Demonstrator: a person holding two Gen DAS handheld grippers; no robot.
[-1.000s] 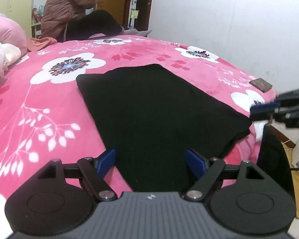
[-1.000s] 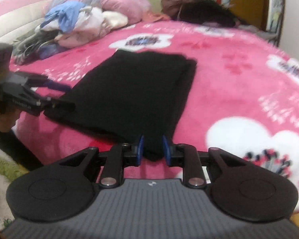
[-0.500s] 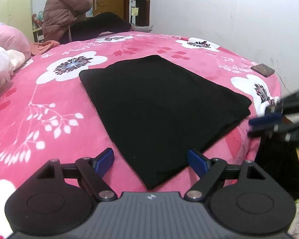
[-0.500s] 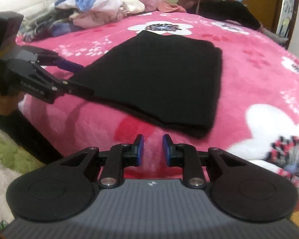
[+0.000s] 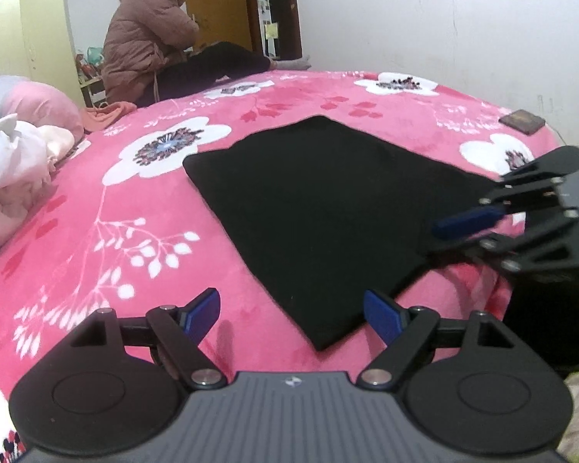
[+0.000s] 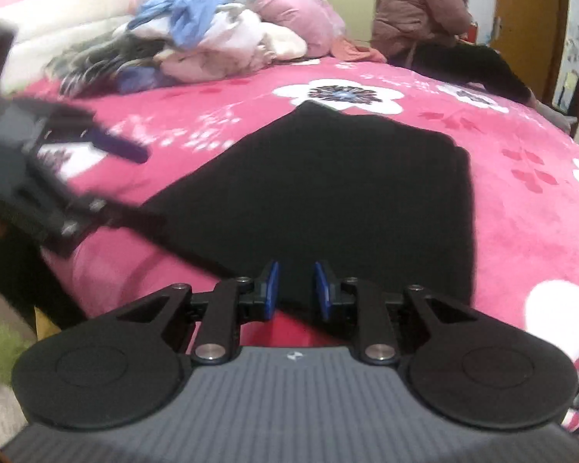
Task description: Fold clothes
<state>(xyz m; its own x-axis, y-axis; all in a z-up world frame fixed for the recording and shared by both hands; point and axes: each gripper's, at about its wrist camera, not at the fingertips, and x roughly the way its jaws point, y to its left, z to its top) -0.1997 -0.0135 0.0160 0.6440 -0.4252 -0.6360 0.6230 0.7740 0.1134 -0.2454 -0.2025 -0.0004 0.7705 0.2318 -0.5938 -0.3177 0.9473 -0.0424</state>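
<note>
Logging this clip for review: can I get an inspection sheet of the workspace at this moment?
Surface: bed under a pink floral blanket.
Job's things: black garment lying flat, folded, near corner by the bed edge.
Clutter: clothes pile by a pink pillow; small dark object near the far edge.
Grippers: left gripper wide open, empty; right gripper jaws narrowly apart at the garment's edge, grip unclear.
Cables: nothing seen.
Surroundings: seated person in a puffy coat, yellow wardrobe, wooden door, white wall.

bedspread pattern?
Hot pink bedspread with big white flowers and white leaf sprigs; clearest in the left wrist view.
</note>
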